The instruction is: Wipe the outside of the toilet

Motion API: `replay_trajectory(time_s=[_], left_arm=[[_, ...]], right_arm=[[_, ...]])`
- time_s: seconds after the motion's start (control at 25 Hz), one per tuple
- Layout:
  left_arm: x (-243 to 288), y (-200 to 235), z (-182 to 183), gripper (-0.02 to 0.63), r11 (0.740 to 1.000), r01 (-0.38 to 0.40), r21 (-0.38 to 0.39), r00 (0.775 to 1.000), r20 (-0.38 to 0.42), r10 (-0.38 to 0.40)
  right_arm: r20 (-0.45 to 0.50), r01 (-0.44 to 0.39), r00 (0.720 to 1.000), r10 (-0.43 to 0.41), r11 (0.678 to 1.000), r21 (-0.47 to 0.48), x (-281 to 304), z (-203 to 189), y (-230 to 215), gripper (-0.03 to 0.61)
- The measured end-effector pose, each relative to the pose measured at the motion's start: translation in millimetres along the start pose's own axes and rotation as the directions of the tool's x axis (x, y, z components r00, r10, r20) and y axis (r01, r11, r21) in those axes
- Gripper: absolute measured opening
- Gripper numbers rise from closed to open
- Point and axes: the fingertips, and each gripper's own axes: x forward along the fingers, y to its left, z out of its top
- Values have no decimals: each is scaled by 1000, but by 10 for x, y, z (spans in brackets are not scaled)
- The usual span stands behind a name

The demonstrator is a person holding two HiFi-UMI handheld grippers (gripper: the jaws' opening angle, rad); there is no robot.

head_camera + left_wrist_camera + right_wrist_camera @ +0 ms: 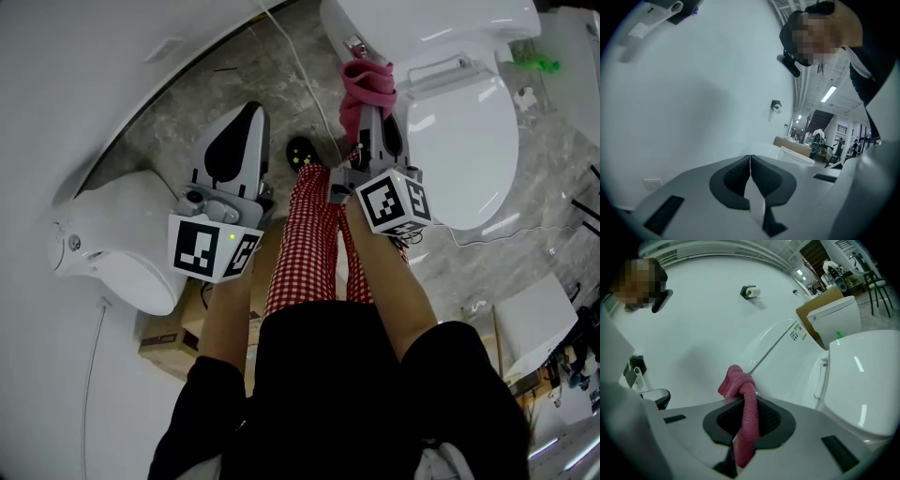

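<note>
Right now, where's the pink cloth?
The pink cloth is clamped in the right gripper, upper centre-right of the head view, just left of the closed toilet lid.

Left gripper (249, 114) held forward and down at left, jaws pressed together, nothing between them

Right gripper (373, 117) level with it at right, reaching slightly further forward, jaws clamped on pink cloth (366, 82); cloth bunched above jaw tips, tail hanging down through jaws

Both forearms bare: left forearm (225, 319), right forearm (398, 300), stretched forward roughly parallel, black sleeves at upper arms

Marker cube on each gripper faces up toward head
</note>
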Motion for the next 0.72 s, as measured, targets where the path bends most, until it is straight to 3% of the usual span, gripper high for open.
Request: replay_trajectory(time_s=[0.2, 0.52, 0.72], left_arm=[[5, 25, 15, 11, 1000, -7, -7, 1000, 7, 8], [-19, 116, 12, 11, 1000, -19, -22, 1000, 11, 19], [-58, 194, 18, 11, 999, -34, -30, 999, 15, 34]], right_arm=[[-3, -19, 1000, 19, 999, -42, -167, 74, -2, 55], [-39, -196, 981, 192, 958, -210, -343, 149, 451, 55], [-76, -279, 960, 269, 939, -204, -330, 40, 732, 55]])
